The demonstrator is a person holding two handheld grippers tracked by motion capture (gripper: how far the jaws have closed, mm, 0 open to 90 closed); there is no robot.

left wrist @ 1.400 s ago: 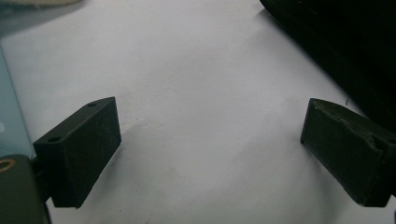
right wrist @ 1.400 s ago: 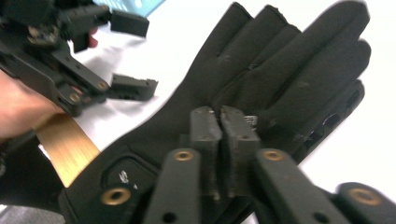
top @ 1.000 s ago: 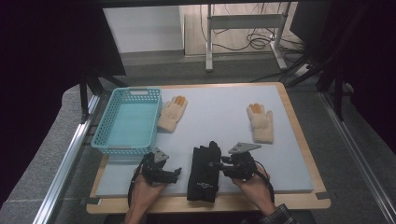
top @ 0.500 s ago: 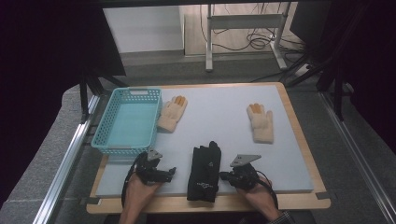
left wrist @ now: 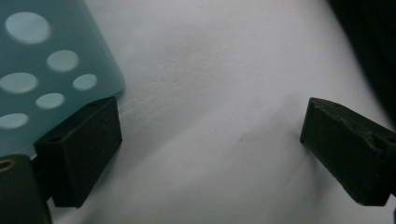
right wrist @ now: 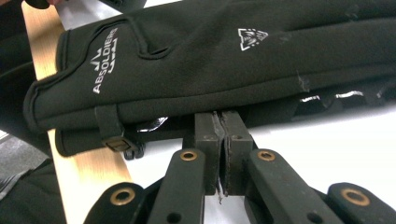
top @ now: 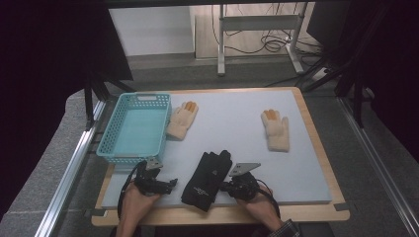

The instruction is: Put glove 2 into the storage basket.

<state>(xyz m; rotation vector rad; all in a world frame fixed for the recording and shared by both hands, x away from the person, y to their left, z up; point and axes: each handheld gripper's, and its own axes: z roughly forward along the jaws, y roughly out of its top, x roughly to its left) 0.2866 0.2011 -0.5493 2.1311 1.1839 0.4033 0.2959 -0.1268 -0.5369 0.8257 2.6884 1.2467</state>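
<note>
A pair of black gloves [top: 207,180] lies stacked on the grey mat [top: 232,133] near the front edge; the top black glove [right wrist: 210,60] bears white lettering. My right gripper [top: 226,186] lies low on the mat just right of them, shut, and the right gripper [right wrist: 220,126] has its tips against the gloves' lower edge. Whether fabric is pinched between the pads is hidden. My left gripper [top: 170,183] rests left of the gloves, and the left gripper [left wrist: 210,149] stands open over bare mat beside the teal basket's corner [left wrist: 42,70].
The teal basket [top: 111,133] stands at the left of the mat. One cream glove [top: 182,120] lies against its right side, and another cream glove [top: 275,129] lies at the right. A wooden board edge [top: 222,215] borders the mat in front.
Both hands have drawn back toward the near edge and sunk lower. The right gripper's jaws have closed at the black gloves' edge.
</note>
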